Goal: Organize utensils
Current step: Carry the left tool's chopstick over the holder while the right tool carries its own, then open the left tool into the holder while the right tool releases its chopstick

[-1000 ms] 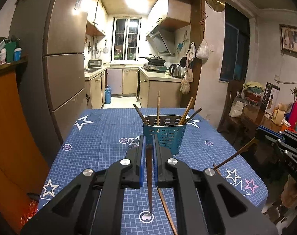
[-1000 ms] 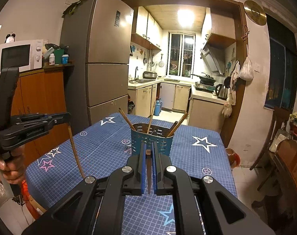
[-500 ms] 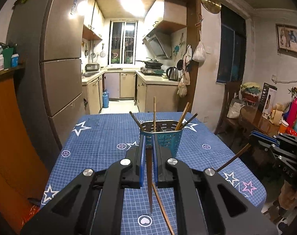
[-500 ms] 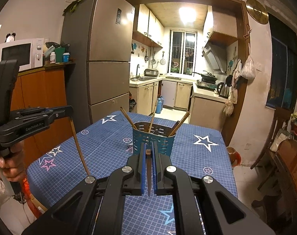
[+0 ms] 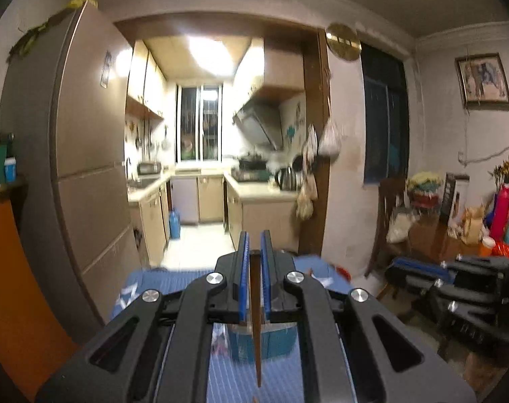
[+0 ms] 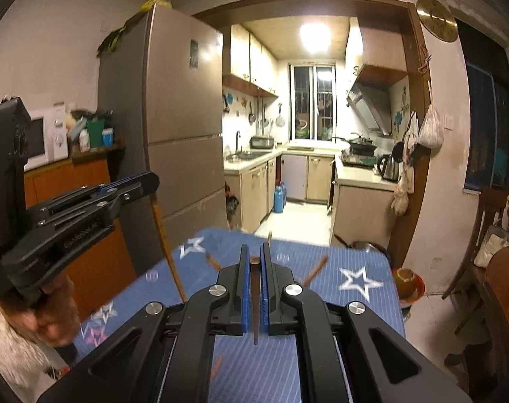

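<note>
My left gripper (image 5: 254, 252) is shut on a brown chopstick (image 5: 255, 336) that hangs point down between its blue pads. Beneath its fingers shows part of the teal utensil holder (image 5: 274, 342) on the blue star tablecloth (image 5: 160, 282). My right gripper (image 6: 254, 258) is shut on another brown chopstick (image 6: 255, 312), also point down. Behind the right gripper's fingers the holder is hidden; only the chopstick ends (image 6: 316, 268) standing in it stick out. In the right wrist view the left gripper (image 6: 152, 181) hovers at the left, above the table, a hand (image 6: 49, 315) under it. The right gripper (image 5: 393, 267) shows at the right of the left wrist view.
A tall fridge (image 6: 183, 117) and an orange cabinet (image 6: 86, 208) stand left of the table. A wooden chair (image 6: 489, 235) and a bowl on the floor (image 6: 407, 285) are on the right. A cluttered side table (image 5: 456, 228) stands by the right wall. The kitchen doorway lies beyond.
Both grippers have risen and tipped up with their chopsticks still gripped. The holder and table have dropped low in both views, the holder now mostly behind the fingers.
</note>
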